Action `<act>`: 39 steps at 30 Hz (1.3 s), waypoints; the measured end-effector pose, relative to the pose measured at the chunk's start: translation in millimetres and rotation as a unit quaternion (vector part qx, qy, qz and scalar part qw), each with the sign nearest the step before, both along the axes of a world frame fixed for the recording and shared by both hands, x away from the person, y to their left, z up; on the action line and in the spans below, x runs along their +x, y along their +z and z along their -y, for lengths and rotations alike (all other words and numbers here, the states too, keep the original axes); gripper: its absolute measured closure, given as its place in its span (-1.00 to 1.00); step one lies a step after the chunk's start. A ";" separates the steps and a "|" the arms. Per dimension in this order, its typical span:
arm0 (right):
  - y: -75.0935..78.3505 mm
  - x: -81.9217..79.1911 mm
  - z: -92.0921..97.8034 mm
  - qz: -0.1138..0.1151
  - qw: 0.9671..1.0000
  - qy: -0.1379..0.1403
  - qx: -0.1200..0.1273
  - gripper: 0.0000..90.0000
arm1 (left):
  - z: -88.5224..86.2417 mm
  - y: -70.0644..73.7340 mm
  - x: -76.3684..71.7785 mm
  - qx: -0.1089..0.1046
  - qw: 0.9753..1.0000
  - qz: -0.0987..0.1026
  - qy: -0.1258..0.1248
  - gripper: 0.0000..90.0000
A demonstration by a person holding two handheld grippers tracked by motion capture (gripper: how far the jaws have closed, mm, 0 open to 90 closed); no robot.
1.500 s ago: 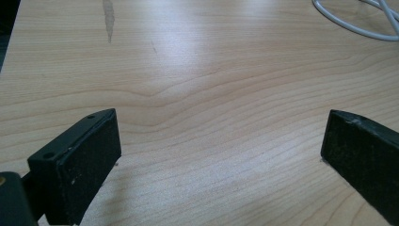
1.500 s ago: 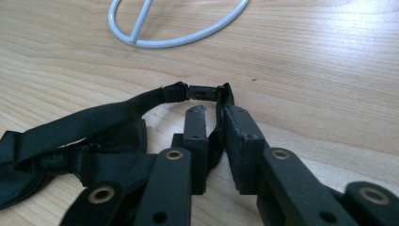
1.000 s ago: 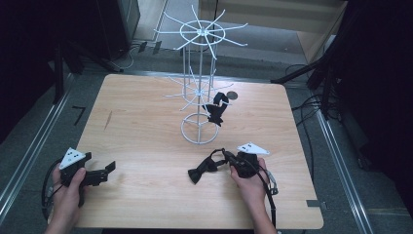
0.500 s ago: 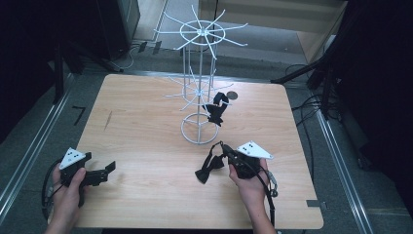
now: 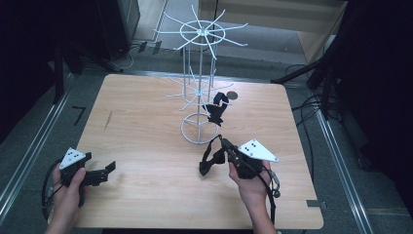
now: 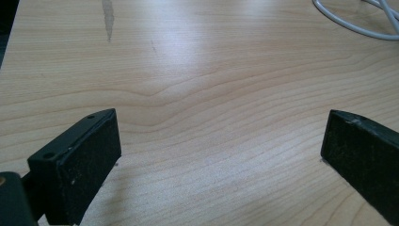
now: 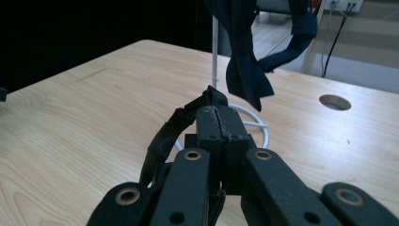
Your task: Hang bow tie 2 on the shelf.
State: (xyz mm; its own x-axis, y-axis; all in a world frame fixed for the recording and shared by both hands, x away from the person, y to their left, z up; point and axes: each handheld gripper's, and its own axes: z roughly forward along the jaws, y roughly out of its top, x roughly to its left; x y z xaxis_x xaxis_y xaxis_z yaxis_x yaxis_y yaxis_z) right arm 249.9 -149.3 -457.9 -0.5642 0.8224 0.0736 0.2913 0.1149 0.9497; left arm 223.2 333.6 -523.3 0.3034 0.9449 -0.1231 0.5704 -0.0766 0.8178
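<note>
Pinching a black bow tie, right gripper jaws closed; left gripper jaws wide.

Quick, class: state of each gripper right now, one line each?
Left gripper: open, jaws wide apart over the bare table, holding nothing.
Right gripper: shut on the black bow tie, lifted near the wire rack.

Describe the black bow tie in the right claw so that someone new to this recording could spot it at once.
Start at the white wire rack standing on the wooden table. Just in front of its ring base, the right claw pinches a black bow tie by its strap. Unlike the other dark bow tie, which hangs from a rack arm, this one dangles from the claw.
</note>
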 end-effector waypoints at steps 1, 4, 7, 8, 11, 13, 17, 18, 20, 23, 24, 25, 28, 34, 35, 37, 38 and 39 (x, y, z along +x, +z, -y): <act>0.0 0.0 0.0 0.000 1.000 0.000 0.000 1.00 | 0.0 0.0 0.0 0.000 1.000 0.000 0.000 -1.00; 6.5 -1.0 0.0 0.009 1.000 0.001 0.005 1.00 | 0.0 -0.1 0.3 -0.003 1.000 0.001 0.001 -1.00; 10.2 -1.6 -0.3 0.014 1.000 0.001 0.006 1.00 | 0.1 -0.1 0.2 -0.003 1.000 0.001 0.001 -1.00; 11.4 -1.6 -0.4 0.015 1.000 0.001 0.006 1.00 | -0.1 0.0 0.2 -0.002 1.000 0.000 0.000 -1.00; 17.7 -1.7 -1.4 0.023 1.000 0.003 0.009 1.00 | -0.2 0.0 0.1 -0.001 1.000 0.000 0.000 -1.00; 19.3 -1.8 -1.8 0.025 1.000 0.003 0.010 1.00 | -0.2 0.0 0.1 -0.001 1.000 0.000 0.000 -1.00; 25.4 -2.2 -3.1 0.032 0.999 0.005 0.012 1.00 | 0.0 -0.1 0.2 -0.002 1.000 0.001 0.001 -1.00; 27.0 -2.1 -3.6 0.035 0.999 0.005 0.013 1.00 | -0.1 -0.1 0.2 -0.002 1.000 0.001 0.001 -1.00; 32.2 -2.4 -4.0 0.042 0.999 0.005 0.014 1.00 | -0.1 -0.1 0.2 -0.002 1.000 0.001 0.000 -1.00; 35.9 -2.7 -4.4 0.046 0.999 0.006 0.014 1.00 | 0.0 -0.1 0.2 -0.002 1.000 0.001 0.001 -1.00; 39.4 -3.0 -5.1 0.050 0.999 0.007 0.016 1.00 | -0.1 -0.1 0.2 -0.002 1.000 0.001 0.000 -1.00; 41.1 -3.2 -5.6 0.051 0.999 0.007 0.017 1.00 | -0.1 0.0 0.1 -0.001 1.000 0.001 0.000 -1.00; 44.1 -3.1 -6.6 0.056 0.998 0.008 0.017 1.00 | -0.2 0.2 0.0 0.000 1.000 0.000 -0.001 -1.00; 51.4 -2.2 -10.7 0.061 0.998 0.012 0.018 1.00 | -0.4 0.3 -0.2 0.001 1.000 0.000 -0.003 -1.00; 52.4 -1.7 -11.5 0.062 0.998 0.013 0.020 1.00 | -0.4 0.3 -0.2 0.001 1.000 0.000 -0.003 -1.00; 54.2 -0.9 -12.6 0.063 0.998 0.013 0.020 1.00 | -0.4 0.3 -0.2 0.001 1.000 0.000 -0.003 -1.00; 55.1 -0.5 -13.3 0.064 0.998 0.014 0.021 1.00 | -0.3 0.3 -0.2 0.001 1.000 0.000 -0.002 -1.00; 55.9 -0.1 -14.0 0.064 0.998 0.015 0.021 1.00 | -0.4 0.4 -0.3 0.001 1.000 0.000 -0.003 -1.00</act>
State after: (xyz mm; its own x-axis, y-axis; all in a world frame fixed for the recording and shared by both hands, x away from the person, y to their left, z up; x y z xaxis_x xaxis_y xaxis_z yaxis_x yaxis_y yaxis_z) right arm 249.8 -135.3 -402.0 -0.5952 0.8029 0.0330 0.1642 0.0812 0.9831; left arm 222.9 334.0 -522.9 0.3089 0.9434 -0.1207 0.5705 -0.0822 0.8172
